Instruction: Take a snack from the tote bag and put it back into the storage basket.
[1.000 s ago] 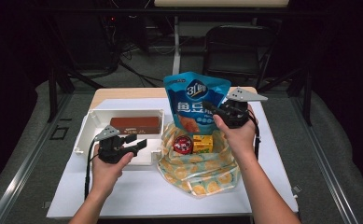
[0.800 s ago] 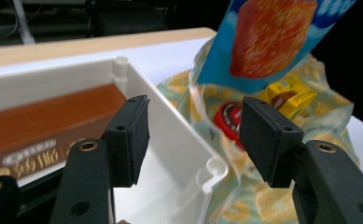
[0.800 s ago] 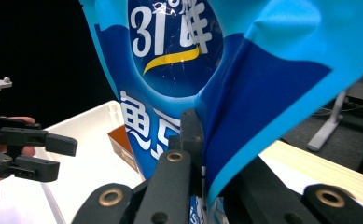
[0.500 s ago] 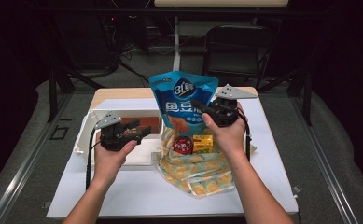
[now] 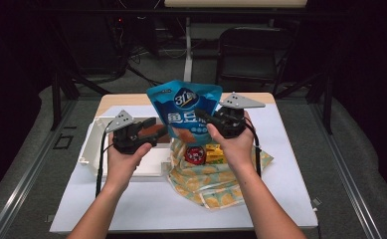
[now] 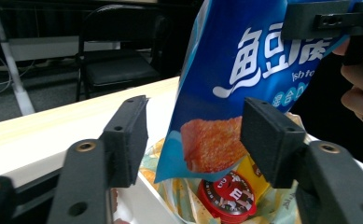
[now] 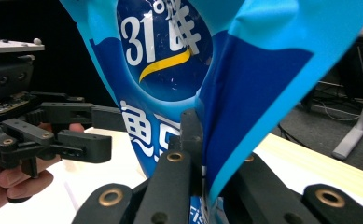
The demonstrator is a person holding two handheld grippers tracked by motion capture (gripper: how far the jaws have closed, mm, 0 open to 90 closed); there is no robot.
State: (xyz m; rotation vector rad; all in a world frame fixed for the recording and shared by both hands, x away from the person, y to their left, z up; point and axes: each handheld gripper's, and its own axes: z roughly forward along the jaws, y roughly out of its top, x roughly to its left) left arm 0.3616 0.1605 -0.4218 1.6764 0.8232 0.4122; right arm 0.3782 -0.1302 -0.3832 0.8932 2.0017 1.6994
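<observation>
The blue pouch (image 5: 185,112) is pinched by the right gripper (image 5: 204,119); the fold between its jaws is seen in the right gripper view. The left gripper (image 6: 195,140) is held wide, empty, beside it.

White rectangular plastic tray (image 5: 92,149) sits at the left of the white tabletop sheet (image 5: 131,204), partly over its edge. Light wooden table edge (image 5: 116,101) shows behind. Round red tin (image 5: 194,155) and small yellow packet (image 5: 214,153) lie side by side in an orange-slice printed bag (image 5: 216,184). Black chair (image 5: 253,55) stands behind the table, on grey floor (image 5: 27,164).
</observation>
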